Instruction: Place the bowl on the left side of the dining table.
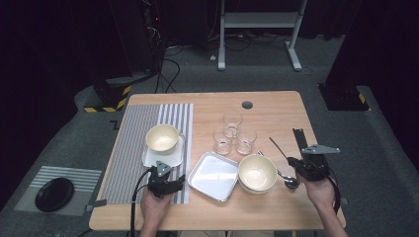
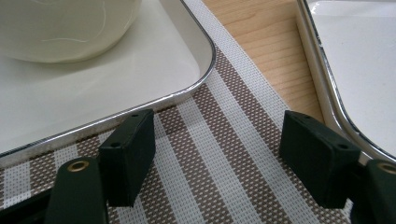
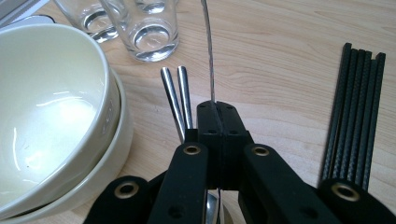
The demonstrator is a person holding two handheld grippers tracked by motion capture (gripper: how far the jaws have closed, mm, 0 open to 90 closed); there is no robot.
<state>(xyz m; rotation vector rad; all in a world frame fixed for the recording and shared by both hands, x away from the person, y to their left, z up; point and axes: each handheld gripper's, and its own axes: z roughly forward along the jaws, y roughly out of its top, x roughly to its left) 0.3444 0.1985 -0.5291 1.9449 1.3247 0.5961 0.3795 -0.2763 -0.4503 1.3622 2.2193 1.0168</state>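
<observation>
Your right gripper [image 3: 218, 109] has its fingers clenched on a thin metal utensil handle [image 3: 208, 42], most likely a spoon, though its bowl is hidden under the gripper in the right gripper view. In the high view the spoon [image 1: 282, 163] lies on the table [image 1: 276, 106] just right of the stacked cream bowls [image 1: 257, 174], its handle slanting away toward the back, and your right gripper [image 1: 305, 165] sits over its near end. Two more steel handles [image 3: 176, 98] lie beside the fingers, and a bundle of black chopsticks [image 3: 357, 112] rests further right.

Your left gripper [image 2: 217, 154] has its fingers released, with nothing between them but the striped placemat [image 2: 219, 140]. It hangs just in front of the small white tray [image 2: 140, 70] that carries a cream bowl [image 2: 65, 23]. A second, empty tray [image 2: 355, 60] lies to its right.
</observation>
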